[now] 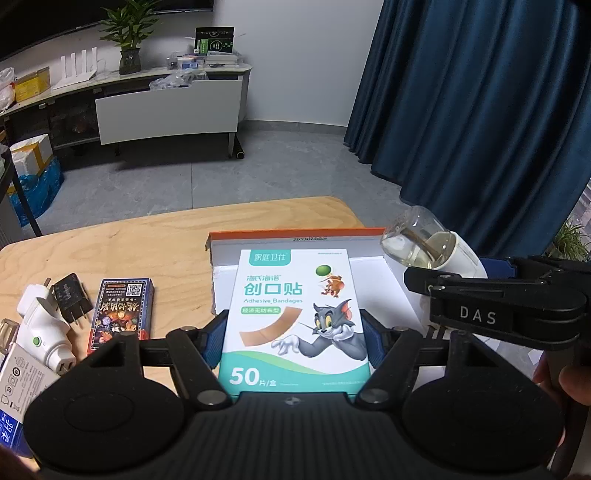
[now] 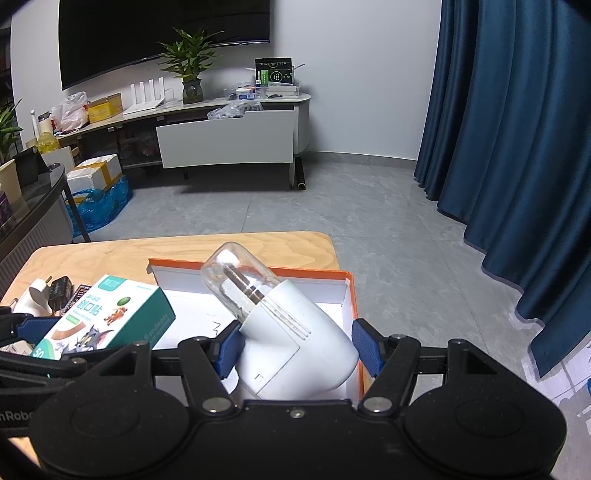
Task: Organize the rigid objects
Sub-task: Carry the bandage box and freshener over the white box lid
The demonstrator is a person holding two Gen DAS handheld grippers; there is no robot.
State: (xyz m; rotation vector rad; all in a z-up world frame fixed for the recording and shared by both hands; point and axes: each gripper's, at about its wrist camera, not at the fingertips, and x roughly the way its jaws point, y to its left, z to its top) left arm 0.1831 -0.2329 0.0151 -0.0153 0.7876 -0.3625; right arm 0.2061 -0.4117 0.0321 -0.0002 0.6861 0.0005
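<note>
Room: white wall [image 2: 351, 74], grey tiled floor [image 2: 295, 206]. Large dark screen [image 2: 155, 33] mounted on the wall above a long low cabinet [image 2: 236, 110] with a pale top; one white drawer front [image 2: 225, 140] stands pulled out. Potted green plant [image 2: 190, 70] on the cabinet top (dark patterned pot), with boxes and clutter alongside. Deep blue curtain [image 2: 517, 129] hangs to the floor on the right. Light is dim and cool. Light wooden table [image 2: 110, 254] in the foreground.
</note>
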